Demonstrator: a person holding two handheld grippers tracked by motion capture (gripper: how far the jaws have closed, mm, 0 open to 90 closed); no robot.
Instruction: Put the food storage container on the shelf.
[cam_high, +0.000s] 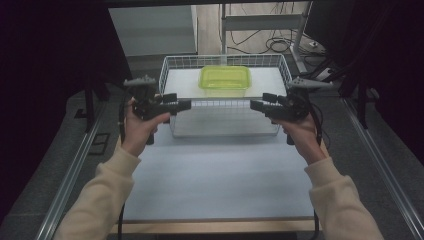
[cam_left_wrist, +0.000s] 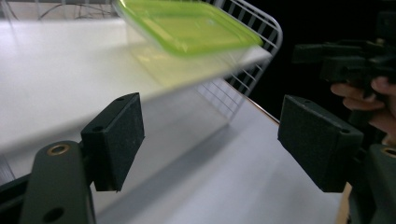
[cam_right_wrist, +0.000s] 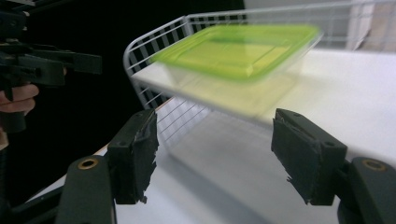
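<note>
A clear container with a yellow-green lid (cam_high: 225, 80) sits inside a white wire basket (cam_high: 220, 103) at the far end of the white table mat. My left gripper (cam_high: 186, 104) is level at the basket's near left corner and points right, its jaws open and empty. My right gripper (cam_high: 255, 105) faces it from the near right corner, also open and empty. In the left gripper view the open jaws (cam_left_wrist: 210, 135) frame the basket (cam_left_wrist: 261, 28) and the lid (cam_left_wrist: 187, 25). The right gripper view shows its open jaws (cam_right_wrist: 215, 144) below the container (cam_right_wrist: 238, 49).
A white mat (cam_high: 220, 175) covers the table between my forearms and the basket. Metal rails (cam_high: 70, 175) run along both table sides. Beyond the basket are table legs and cables (cam_high: 280, 45) on the floor. Dark curtains hang at left and right.
</note>
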